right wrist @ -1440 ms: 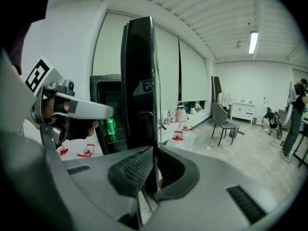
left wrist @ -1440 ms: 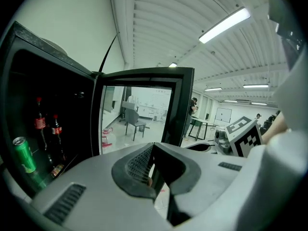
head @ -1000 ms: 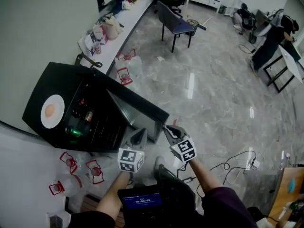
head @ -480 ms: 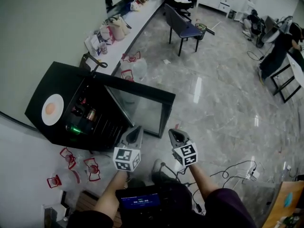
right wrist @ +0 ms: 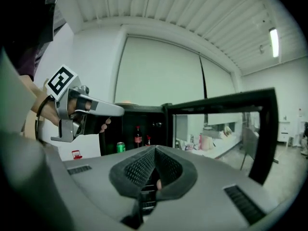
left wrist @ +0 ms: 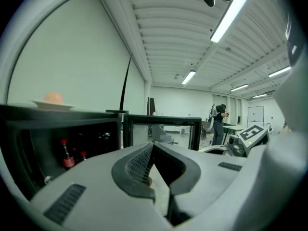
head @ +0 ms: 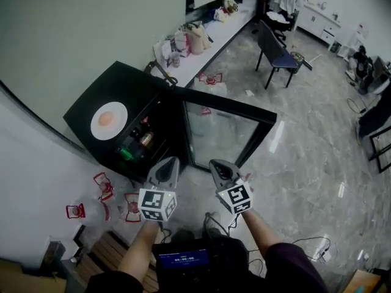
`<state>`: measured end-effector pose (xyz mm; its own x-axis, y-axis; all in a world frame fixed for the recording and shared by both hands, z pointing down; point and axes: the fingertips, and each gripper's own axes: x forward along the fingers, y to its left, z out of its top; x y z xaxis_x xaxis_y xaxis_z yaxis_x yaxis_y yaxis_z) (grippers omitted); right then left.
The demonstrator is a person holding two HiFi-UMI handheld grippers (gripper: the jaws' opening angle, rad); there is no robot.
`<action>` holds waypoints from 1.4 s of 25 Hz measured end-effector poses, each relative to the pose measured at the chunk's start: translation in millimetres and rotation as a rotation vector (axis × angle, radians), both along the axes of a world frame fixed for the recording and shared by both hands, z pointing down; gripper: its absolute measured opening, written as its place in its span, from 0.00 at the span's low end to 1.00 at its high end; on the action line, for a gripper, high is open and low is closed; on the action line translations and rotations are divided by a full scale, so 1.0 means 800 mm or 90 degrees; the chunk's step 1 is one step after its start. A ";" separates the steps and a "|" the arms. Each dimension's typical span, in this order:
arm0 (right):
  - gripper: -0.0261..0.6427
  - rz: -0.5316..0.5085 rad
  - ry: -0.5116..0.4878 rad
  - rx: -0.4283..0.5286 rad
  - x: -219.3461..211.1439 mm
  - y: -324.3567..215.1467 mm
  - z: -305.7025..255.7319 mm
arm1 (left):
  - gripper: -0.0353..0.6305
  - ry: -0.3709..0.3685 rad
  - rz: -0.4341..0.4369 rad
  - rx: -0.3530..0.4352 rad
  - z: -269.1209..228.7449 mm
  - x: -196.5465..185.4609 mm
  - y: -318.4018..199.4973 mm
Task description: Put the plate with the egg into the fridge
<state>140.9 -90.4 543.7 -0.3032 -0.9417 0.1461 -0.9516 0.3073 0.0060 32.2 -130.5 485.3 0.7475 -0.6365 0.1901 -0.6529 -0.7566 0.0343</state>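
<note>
- Plate [head: 121,116] with the egg [head: 105,119] is in neither gripper. It lies on the black top of the fridge [head: 82,108], well apart from both.
- Left gripper [head: 171,161] has its jaws pressed together at the tips with nothing between them. It sits low in the head view, pointing toward the fridge's open front.
- Right gripper [head: 214,163] is closed tight as well and empty. It is held just beside the left one and aims at the lower part of the door [head: 227,126].
- From the left gripper view, the plate shows at the upper left on the fridge top. The egg rests on it, above the dark interior.
- The glass-paned door stands swung open to the right of the fridge.
- Inside the fridge, a green can [head: 124,154] stands on a shelf, and red-topped bottles [right wrist: 138,135] stand near it.
- Farther off, a cluttered counter [head: 204,41] runs along the wall behind the fridge.
- A chair [head: 278,57] stands on the glossy floor [head: 305,139] near the counter.
</note>
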 end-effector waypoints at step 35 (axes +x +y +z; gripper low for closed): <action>0.05 -0.317 0.514 0.243 -0.337 -0.211 -0.160 | 0.07 -0.615 0.265 0.047 -0.083 -0.275 -0.316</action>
